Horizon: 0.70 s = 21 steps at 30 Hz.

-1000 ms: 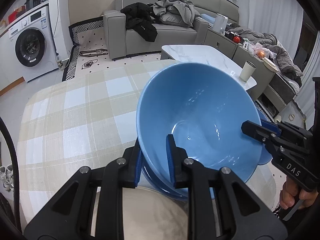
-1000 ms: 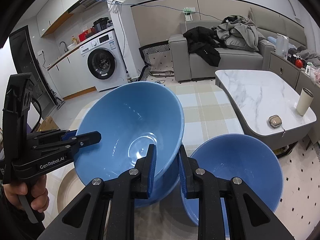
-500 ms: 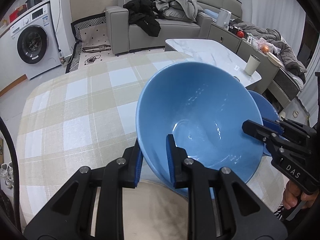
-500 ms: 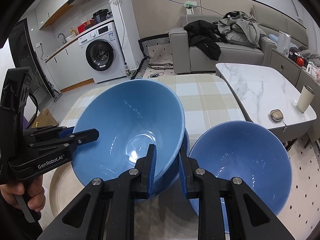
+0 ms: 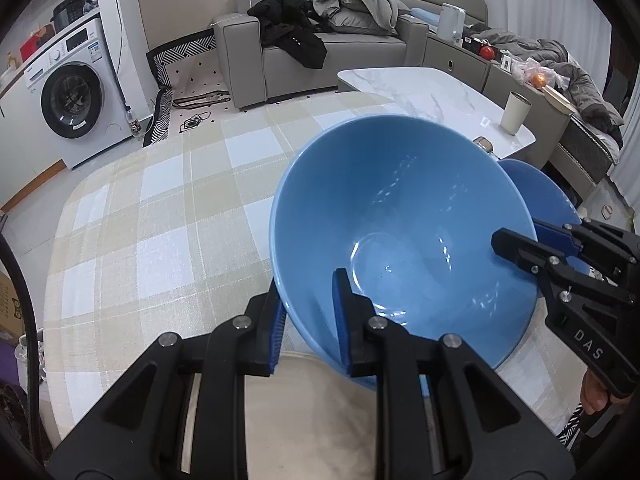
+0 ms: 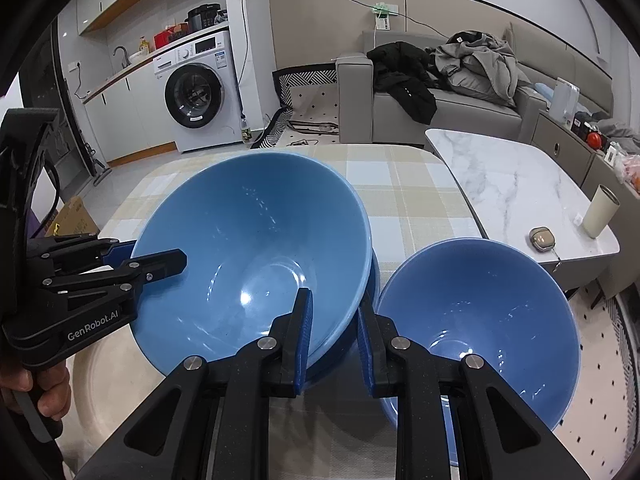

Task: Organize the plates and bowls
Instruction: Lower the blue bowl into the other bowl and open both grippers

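A large blue bowl is held by its rim from both sides. My left gripper is shut on its near-left rim. My right gripper is shut on its right rim and also shows in the left wrist view. Under it, another blue bowl's edge shows. A second blue bowl stands to the right on the checked table. A cream plate lies beneath, near me.
A marble coffee table with a cup and a small case stands to the right. A grey sofa with clothes and a washing machine are beyond the table's far edge.
The held bowl has stayed in both grippers and lifted a little. The view has drawn back, so the second bowl on the right shows more fully.
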Tool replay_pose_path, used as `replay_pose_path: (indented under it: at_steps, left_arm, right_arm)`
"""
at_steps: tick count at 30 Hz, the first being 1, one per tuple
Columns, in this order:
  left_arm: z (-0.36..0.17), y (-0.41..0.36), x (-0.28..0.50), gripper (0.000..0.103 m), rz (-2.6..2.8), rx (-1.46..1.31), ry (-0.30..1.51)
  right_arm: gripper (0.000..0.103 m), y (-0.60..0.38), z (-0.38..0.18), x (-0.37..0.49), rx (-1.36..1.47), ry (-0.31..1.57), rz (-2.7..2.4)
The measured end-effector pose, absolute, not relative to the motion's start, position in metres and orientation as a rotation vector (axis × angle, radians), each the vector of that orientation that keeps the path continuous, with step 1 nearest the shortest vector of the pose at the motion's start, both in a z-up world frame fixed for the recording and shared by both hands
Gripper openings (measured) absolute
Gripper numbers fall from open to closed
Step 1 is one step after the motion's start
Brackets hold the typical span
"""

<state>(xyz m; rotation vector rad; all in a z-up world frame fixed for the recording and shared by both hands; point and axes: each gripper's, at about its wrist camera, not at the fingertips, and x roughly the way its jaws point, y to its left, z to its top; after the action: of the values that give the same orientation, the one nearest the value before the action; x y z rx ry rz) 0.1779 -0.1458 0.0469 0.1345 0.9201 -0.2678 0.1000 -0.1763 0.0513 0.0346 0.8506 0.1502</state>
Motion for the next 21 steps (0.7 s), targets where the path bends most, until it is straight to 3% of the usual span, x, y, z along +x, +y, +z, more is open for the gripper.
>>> replay_pose_path:
  at_steps: [21]
  left_arm:
    - [0.032, -0.144, 0.18, 0.02, -0.258, 0.136, 0.968]
  right_arm:
    - [0.025, -0.171, 0.044, 0.1, 0.002, 0.844, 0.115]
